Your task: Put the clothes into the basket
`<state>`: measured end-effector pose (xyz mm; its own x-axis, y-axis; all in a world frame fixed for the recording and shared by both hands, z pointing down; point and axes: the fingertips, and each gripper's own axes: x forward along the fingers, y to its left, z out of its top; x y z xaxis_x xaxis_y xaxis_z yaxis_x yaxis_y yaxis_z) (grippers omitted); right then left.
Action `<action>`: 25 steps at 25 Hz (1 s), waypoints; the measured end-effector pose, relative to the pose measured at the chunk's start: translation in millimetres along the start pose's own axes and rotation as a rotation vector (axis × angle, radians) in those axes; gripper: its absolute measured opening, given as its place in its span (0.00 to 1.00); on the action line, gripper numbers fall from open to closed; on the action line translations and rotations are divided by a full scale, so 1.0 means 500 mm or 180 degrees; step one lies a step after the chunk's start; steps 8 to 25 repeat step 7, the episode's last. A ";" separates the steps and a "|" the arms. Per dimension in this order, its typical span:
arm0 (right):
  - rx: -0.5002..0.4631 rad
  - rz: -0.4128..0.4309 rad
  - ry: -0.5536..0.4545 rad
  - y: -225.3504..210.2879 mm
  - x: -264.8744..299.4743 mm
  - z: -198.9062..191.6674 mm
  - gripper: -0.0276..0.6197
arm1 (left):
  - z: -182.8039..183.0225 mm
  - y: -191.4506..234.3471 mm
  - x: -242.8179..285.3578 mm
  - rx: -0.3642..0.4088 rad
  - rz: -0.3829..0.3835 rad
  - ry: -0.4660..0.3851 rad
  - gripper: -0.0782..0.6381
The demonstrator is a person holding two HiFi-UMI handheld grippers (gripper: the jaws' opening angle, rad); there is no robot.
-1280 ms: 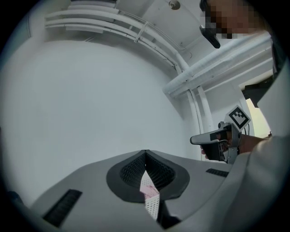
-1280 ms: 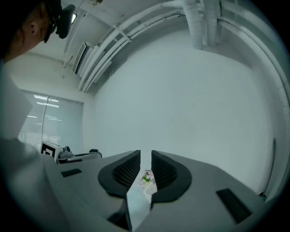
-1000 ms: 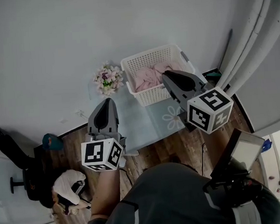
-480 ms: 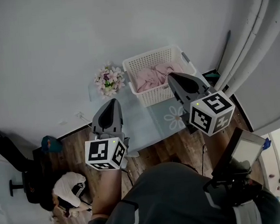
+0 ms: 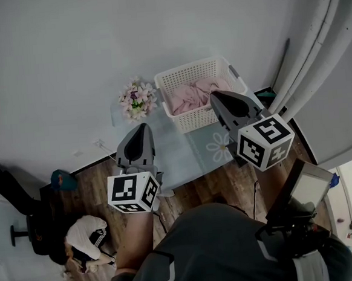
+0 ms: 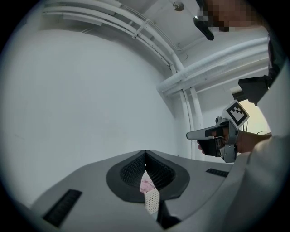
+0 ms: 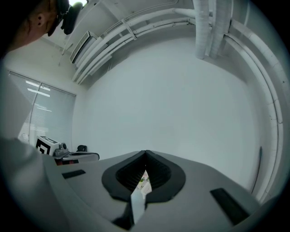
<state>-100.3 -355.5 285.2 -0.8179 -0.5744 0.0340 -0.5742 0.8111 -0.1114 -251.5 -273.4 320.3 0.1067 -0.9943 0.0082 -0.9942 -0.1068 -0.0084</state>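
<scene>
In the head view, pink clothes [image 5: 191, 96] are lying inside the white basket [image 5: 186, 74] on the table [image 5: 177, 158]; the right gripper [image 5: 215, 95] is hovering at its near side, the left gripper [image 5: 142, 128] near the flowers [image 5: 136, 99]. In the left gripper view, its jaws are meeting at the tips, gripping nothing. In the right gripper view, the jaws are likewise pressing together, empty

Pink clothes [image 5: 191, 97] inside white basket [image 5: 194, 122] on table [image 5: 176, 156]; flowers [image 5: 136, 100] just beside basket.
</scene>
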 end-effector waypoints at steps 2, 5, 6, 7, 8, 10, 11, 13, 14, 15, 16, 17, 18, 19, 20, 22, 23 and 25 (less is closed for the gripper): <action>-0.0010 0.0008 0.0001 0.002 0.000 0.000 0.06 | 0.001 0.003 -0.001 0.0000 0.0014 -0.0002 0.12; -0.0013 0.0010 0.0001 0.003 0.000 0.001 0.06 | 0.005 0.004 -0.004 0.0013 0.0022 -0.0010 0.12; -0.0014 0.0009 0.0000 0.003 -0.001 0.002 0.06 | 0.006 0.004 -0.004 0.0017 0.0021 -0.0013 0.12; -0.0015 0.0007 -0.0001 0.003 -0.001 0.002 0.06 | 0.007 0.004 -0.005 0.0021 0.0021 -0.0015 0.12; -0.0015 0.0007 -0.0001 0.003 -0.001 0.002 0.06 | 0.007 0.004 -0.005 0.0021 0.0021 -0.0015 0.12; -0.0015 0.0007 -0.0001 0.003 -0.001 0.002 0.06 | 0.007 0.004 -0.005 0.0021 0.0021 -0.0015 0.12; -0.0015 0.0007 -0.0001 0.003 -0.001 0.002 0.06 | 0.007 0.004 -0.005 0.0021 0.0021 -0.0015 0.12; -0.0015 0.0007 -0.0001 0.003 -0.001 0.002 0.06 | 0.007 0.004 -0.005 0.0021 0.0021 -0.0015 0.12; -0.0015 0.0007 -0.0001 0.003 -0.001 0.002 0.06 | 0.007 0.004 -0.005 0.0021 0.0021 -0.0015 0.12; -0.0015 0.0007 -0.0001 0.003 -0.001 0.002 0.06 | 0.007 0.004 -0.005 0.0021 0.0021 -0.0015 0.12; -0.0015 0.0007 -0.0001 0.003 -0.001 0.002 0.06 | 0.007 0.004 -0.005 0.0021 0.0021 -0.0015 0.12; -0.0015 0.0007 -0.0001 0.003 -0.001 0.002 0.06 | 0.007 0.004 -0.005 0.0021 0.0021 -0.0015 0.12; -0.0015 0.0007 -0.0001 0.003 -0.001 0.002 0.06 | 0.007 0.004 -0.005 0.0021 0.0021 -0.0015 0.12; -0.0015 0.0007 -0.0001 0.003 -0.001 0.002 0.06 | 0.007 0.004 -0.005 0.0021 0.0021 -0.0015 0.12; -0.0015 0.0007 -0.0001 0.003 -0.001 0.002 0.06 | 0.007 0.004 -0.005 0.0021 0.0021 -0.0015 0.12; -0.0015 0.0007 -0.0001 0.003 -0.001 0.002 0.06 | 0.007 0.004 -0.005 0.0021 0.0021 -0.0015 0.12; -0.0015 0.0007 -0.0001 0.003 -0.001 0.002 0.06 | 0.007 0.004 -0.005 0.0021 0.0021 -0.0015 0.12; -0.0015 0.0007 -0.0001 0.003 -0.001 0.002 0.06 | 0.007 0.004 -0.005 0.0021 0.0021 -0.0015 0.12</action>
